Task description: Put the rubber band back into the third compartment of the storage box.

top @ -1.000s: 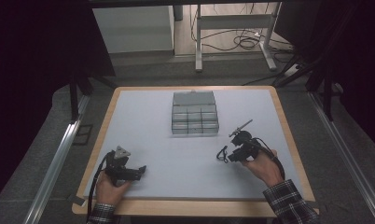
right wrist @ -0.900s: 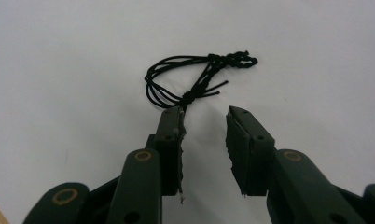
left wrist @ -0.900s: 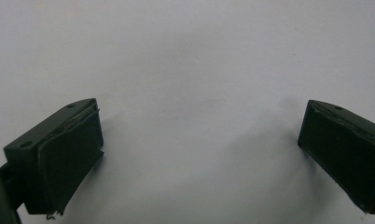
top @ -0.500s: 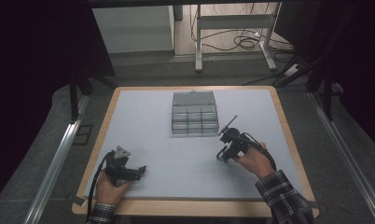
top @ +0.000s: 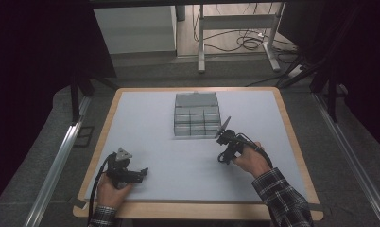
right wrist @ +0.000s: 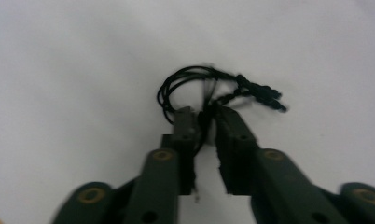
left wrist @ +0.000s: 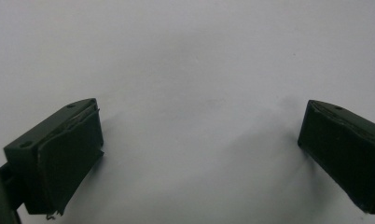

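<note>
At about four o'clock on the white table [top: 145,113], just short of the grey compartment box [top: 196,116], the right claw [top: 222,160] has just been closing on a small coil of thin black cord [right wrist: 209,91]. The right claw view shows its jaws nearly together, with strands of that cord caught between the pads at the tips; most of the loop and its knotted tail lie beyond the tips, at twelve to two o'clock from them.

The catch looks shallow. Only a few strands sit in the bite, so a lift could let the thin cord slide out, or bring up one loop while the rest drags across the table and uncoils. A dangling tail could then snag on the box wall or fall into the wrong compartment, if the cord is meant for the box. Whether the pads press firmly is hard to tell, as that view is a little blurred.

Pressing too low is another risk: the tips sit close to the surface and could scrape it or pin the cord against it.

The left claw [top: 144,172] rests at seven o'clock on the table, jaws wide apart with nothing between them, well apart from the cord and too far to steady anything.
</note>
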Action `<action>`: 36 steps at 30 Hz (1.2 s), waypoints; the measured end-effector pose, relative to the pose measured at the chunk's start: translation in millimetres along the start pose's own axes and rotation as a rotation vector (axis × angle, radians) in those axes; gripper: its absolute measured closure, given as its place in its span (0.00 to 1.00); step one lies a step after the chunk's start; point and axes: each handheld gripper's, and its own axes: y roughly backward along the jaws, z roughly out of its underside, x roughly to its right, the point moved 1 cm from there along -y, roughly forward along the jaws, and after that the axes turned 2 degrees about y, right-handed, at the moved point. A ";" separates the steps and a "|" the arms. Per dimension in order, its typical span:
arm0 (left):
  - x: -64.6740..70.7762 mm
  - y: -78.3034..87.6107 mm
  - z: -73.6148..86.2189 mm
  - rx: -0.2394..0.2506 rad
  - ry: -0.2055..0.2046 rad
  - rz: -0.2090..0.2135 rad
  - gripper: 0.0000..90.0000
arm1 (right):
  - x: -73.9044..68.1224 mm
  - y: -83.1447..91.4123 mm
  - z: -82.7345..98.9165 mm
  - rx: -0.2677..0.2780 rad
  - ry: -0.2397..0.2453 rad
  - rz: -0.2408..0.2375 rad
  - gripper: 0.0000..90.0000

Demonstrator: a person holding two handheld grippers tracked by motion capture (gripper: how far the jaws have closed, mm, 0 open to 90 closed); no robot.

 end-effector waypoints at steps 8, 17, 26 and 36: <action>0.0 0.0 0.0 0.000 0.000 0.000 0.00 | 3.7 0.1 1.0 0.006 -0.052 -0.037 0.94; 0.0 0.0 0.0 0.000 0.000 0.000 0.00 | 6.3 11.4 0.9 0.030 -0.058 -0.025 0.99; 0.0 0.0 0.0 0.000 0.000 0.000 0.00 | 6.8 25.0 0.3 0.058 -0.064 -0.017 0.99; 0.0 0.0 0.0 0.000 0.000 0.000 0.00 | 10.7 45.7 -2.1 0.084 -0.086 -0.028 0.99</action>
